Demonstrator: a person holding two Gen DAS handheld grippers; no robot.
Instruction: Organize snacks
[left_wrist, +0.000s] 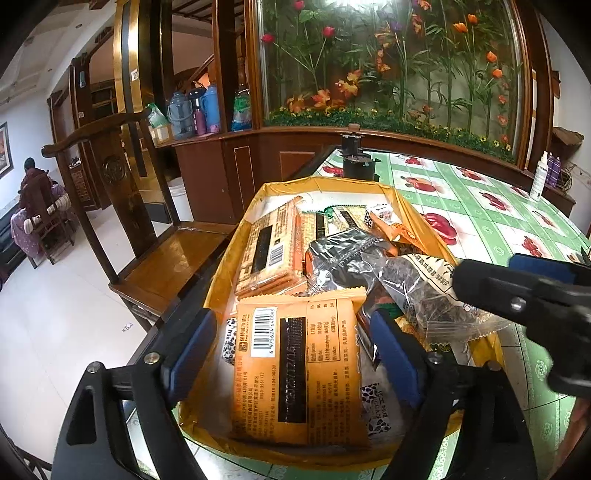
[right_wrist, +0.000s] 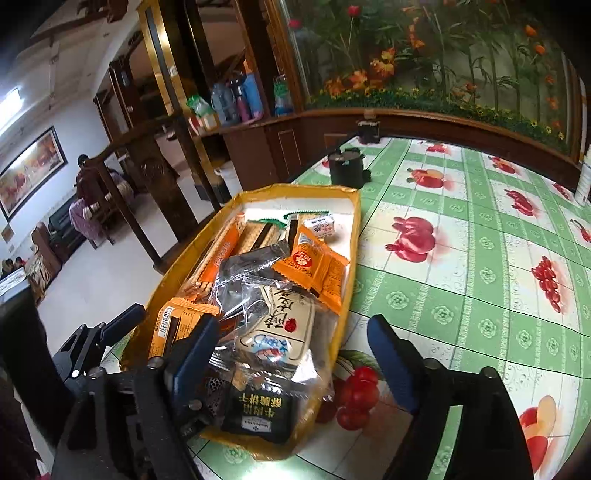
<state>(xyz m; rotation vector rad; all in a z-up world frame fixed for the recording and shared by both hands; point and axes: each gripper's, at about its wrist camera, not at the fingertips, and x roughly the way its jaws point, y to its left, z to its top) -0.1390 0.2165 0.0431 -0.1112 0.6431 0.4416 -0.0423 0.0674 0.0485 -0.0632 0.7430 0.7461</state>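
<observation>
A yellow tray (left_wrist: 417, 218) (right_wrist: 352, 236) on the table's left edge holds several snack packets. In the left wrist view my left gripper (left_wrist: 295, 343) is open, its blue pads on either side of an orange packet (left_wrist: 295, 369) at the tray's near end; I cannot tell whether they touch it. A clear bag of dark snacks (left_wrist: 424, 291) lies to its right. My right gripper (right_wrist: 291, 354) is open over the tray's near right rim, above a clear bag with a cream label (right_wrist: 284, 325) and a black packet (right_wrist: 258, 410). The right gripper also shows in the left wrist view (left_wrist: 535, 291).
The table (right_wrist: 461, 258) has a green and white fruit-print cloth. A black cylinder stand (right_wrist: 345, 168) sits behind the tray. A white spray bottle (left_wrist: 538, 177) stands far right. A wooden chair (left_wrist: 147, 229) is left of the table. A flower display case runs along the back.
</observation>
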